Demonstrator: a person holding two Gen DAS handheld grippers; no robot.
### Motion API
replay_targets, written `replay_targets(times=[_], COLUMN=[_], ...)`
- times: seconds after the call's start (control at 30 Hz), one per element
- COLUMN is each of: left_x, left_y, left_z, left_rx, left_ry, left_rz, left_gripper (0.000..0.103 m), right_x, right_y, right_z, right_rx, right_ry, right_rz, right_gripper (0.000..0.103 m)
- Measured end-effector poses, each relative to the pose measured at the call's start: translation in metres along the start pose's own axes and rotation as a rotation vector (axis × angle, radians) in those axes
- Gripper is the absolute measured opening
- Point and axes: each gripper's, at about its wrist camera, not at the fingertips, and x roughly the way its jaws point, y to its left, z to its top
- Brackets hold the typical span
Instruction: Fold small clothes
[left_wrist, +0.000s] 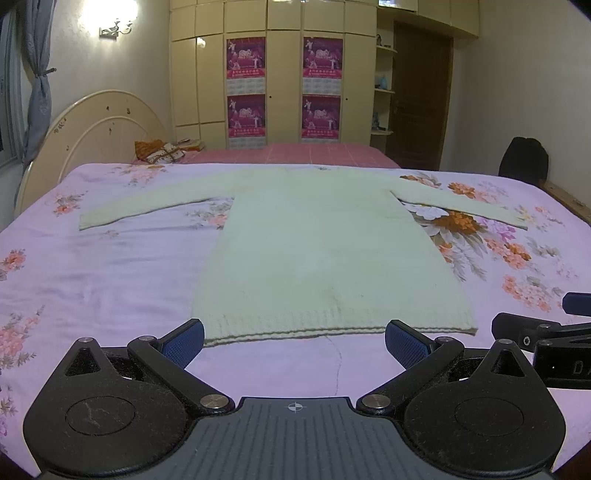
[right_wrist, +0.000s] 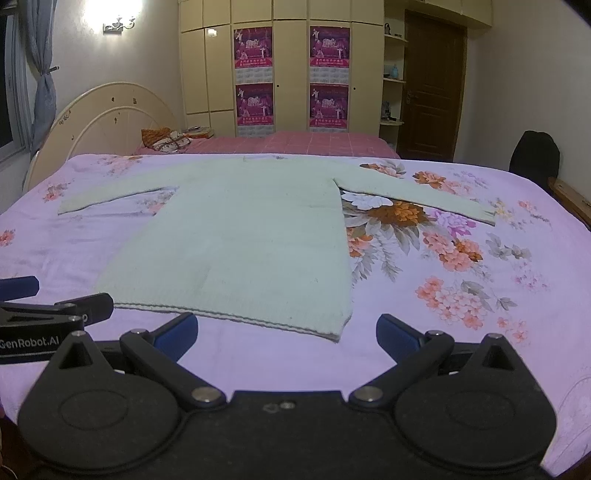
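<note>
A pale green knitted sweater (left_wrist: 325, 251) (right_wrist: 243, 236) lies flat on the lilac flowered bedspread (left_wrist: 110, 280) (right_wrist: 461, 280), both sleeves spread out sideways, hem toward me. My left gripper (left_wrist: 294, 341) is open just in front of the hem, nothing between its blue pads. My right gripper (right_wrist: 286, 334) is open too, in front of the hem's right corner. Each gripper shows at the edge of the other's view: the right gripper's fingers (left_wrist: 532, 332) at the right of the left wrist view, the left gripper's fingers (right_wrist: 55, 306) at the left of the right wrist view.
A cream headboard (left_wrist: 96, 129) stands at the far left, a second bed with a pink cover (left_wrist: 295, 153) behind. A wardrobe with posters (left_wrist: 284, 88), a brown door (left_wrist: 421, 99) and a dark chair back (left_wrist: 522, 160) line the far side.
</note>
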Motion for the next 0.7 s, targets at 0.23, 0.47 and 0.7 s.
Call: replay_targets(times=[0.23,0.47,0.7], left_x=[-0.0005,0.0002,0.0014], left_y=[0.0002,0.0016,0.0039], left_z=[-0.0005,-0.001,-0.0011], left_rx=[-0.001,-0.001,0.0], left_ry=[0.0,0.001,0.002], left_rz=[-0.001,-0.002,-0.002], left_gripper=[0.103,0.103,0.103], right_x=[0.0009,0.0016,0.0021], right_y=[0.0015,0.0036,0.0024], right_z=[0.0,0.0005,0.0006], right_rx=[0.0,0.0,0.0], right_ry=[-0.001,-0.002,-0.001], right_rz=[-0.001,-0.001,-0.001], right_gripper=[0.102,0.102,0.102])
